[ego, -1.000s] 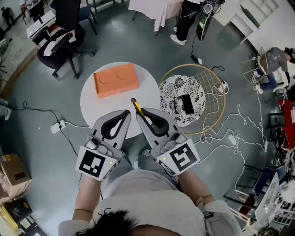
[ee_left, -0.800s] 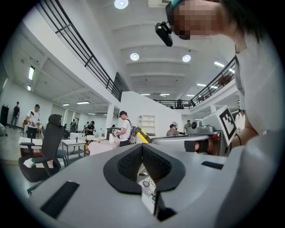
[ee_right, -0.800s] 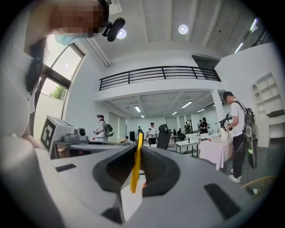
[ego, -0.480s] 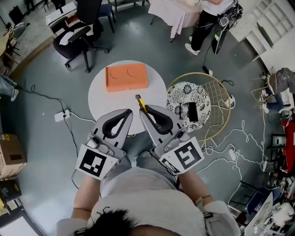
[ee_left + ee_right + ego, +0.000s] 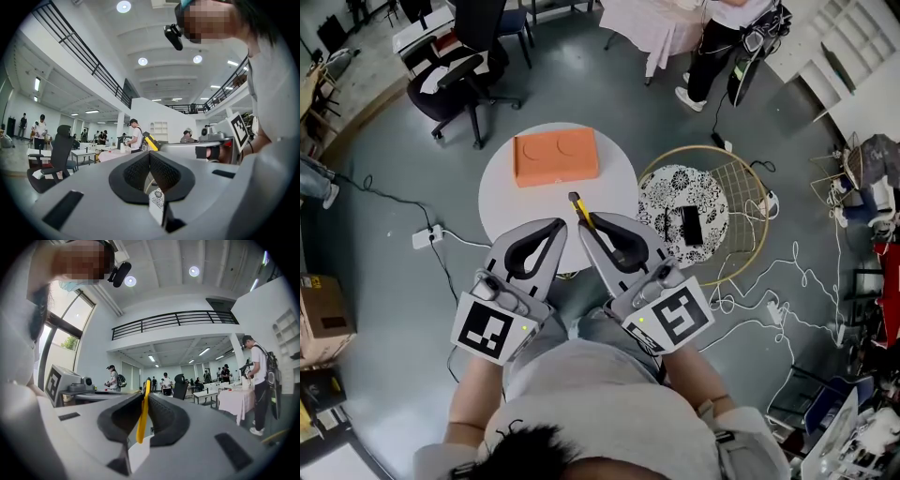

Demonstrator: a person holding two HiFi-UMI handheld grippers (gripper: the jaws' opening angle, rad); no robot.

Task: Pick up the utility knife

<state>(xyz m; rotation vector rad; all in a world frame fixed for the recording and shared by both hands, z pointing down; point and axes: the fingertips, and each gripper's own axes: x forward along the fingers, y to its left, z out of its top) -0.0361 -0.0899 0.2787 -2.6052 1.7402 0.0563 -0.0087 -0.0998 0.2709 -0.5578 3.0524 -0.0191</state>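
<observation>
Holds the utility knife (image 5: 577,208) in the right gripper (image 5: 586,226), jaws pinched tight on it. In right gripper view, yellow knife (image 5: 141,420) edge-on btwn the two black pads (image 5: 168,420), running from the throat up to the tips & a little past. In head view pokes out beyond the jaw tips, yellow body w/ dark end, pointing away from the person, over the nr part of the round white table (image 5: 516,202); height above the top not readable from there.

Left gripper (image 5: 557,229) just beside the right one, on its left, apart from the knife. In its own view, jaws pressed together at the tips w/ nothing btwn them, only the oval opening in the black padding behind; yellow knife end showing just past them, at the tip of the right gripper's grey body. Both grippers in front of the person's torso, marker cubes facing up to the head camera.

On far part of table: orange box (image 5: 555,157), flat, two round dimples on top, well apart from knife. Right of table, on grey floor: round wire basket (image 5: 741,202) w/ gold rim, black-&-white patterned disc (image 5: 661,202) at its left side, black phone (image 5: 689,225) lying on the disc. Black office chair (image 5: 459,70) beyond table, to the left. Power strip (image 5: 425,236) w/ cable left of table; loose white cables (image 5: 787,272) at right. Person in dark trousers (image 5: 717,42) standing at top of head view
</observation>
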